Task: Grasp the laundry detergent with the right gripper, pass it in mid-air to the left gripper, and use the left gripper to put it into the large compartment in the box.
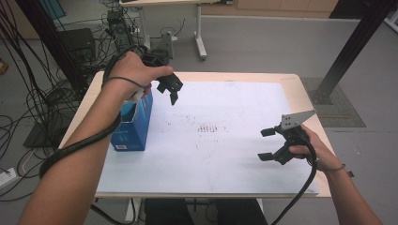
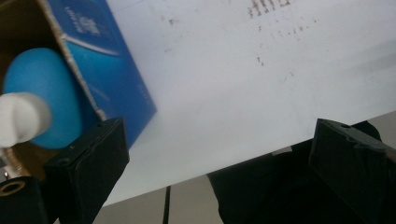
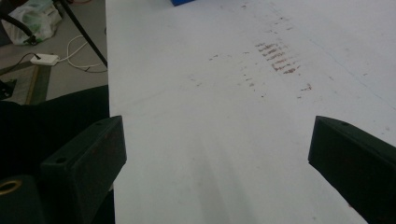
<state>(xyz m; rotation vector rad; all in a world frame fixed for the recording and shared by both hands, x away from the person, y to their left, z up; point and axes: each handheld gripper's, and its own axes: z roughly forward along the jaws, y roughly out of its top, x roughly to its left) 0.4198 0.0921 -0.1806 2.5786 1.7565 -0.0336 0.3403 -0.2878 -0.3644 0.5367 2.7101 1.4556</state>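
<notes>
Black jaws of the left gripper [image 2: 212, 168] rise from the bottom of its own view, spread wide with nothing between them; beyond them lie the white sheet [image 2: 243, 84] and the edge of the table. In the high view this gripper [image 1: 172, 90] hangs above the far left part of the sheet, just right of the blue box [image 1: 133, 124], jaws pointing down and towards the person. The left hand [image 1: 136, 70] grips it from above with the wrist bent, the forearm running in from the lower left and the cable looping along it.

The blue box stands on the left edge of the sheet with its top open. From the left gripper view a blue rounded object with a white cap [image 2: 39, 105] rests inside it. White print marks the box's side, too blurred to read.

The right gripper [image 1: 266, 144] sits low over the right side of the sheet, its jaws also wide and holding nothing, pointing left across the table. The right hand [image 1: 312, 147] holds it from behind, its forearm entering from the lower right. Faint reddish-brown marks [image 3: 278, 58] streak the sheet's middle.
</notes>
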